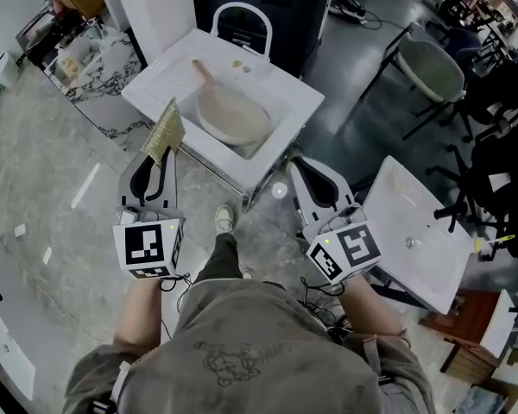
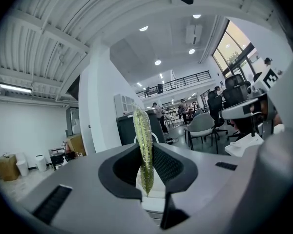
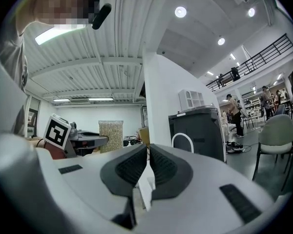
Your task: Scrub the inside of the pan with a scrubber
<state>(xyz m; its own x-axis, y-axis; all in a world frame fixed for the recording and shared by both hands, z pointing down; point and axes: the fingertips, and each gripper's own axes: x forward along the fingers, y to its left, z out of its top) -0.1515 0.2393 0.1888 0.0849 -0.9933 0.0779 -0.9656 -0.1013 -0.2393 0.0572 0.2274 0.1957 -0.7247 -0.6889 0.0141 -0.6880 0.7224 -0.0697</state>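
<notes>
near the sink (image 1: 304,100), left gripper (image 1: 158,157) clamped on scrubber (image 1: 164,133), right gripper (image 1: 295,162) jaws together, empty

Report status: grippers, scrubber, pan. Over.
Left gripper shut on scrubber, held upright. Right gripper shut, empty. Pan lies in the sink, not yet touched. Nothing seen in the way.

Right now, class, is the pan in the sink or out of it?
In. The pan lies inside the basin of the white sink, its handle toward the far left corner.
</notes>
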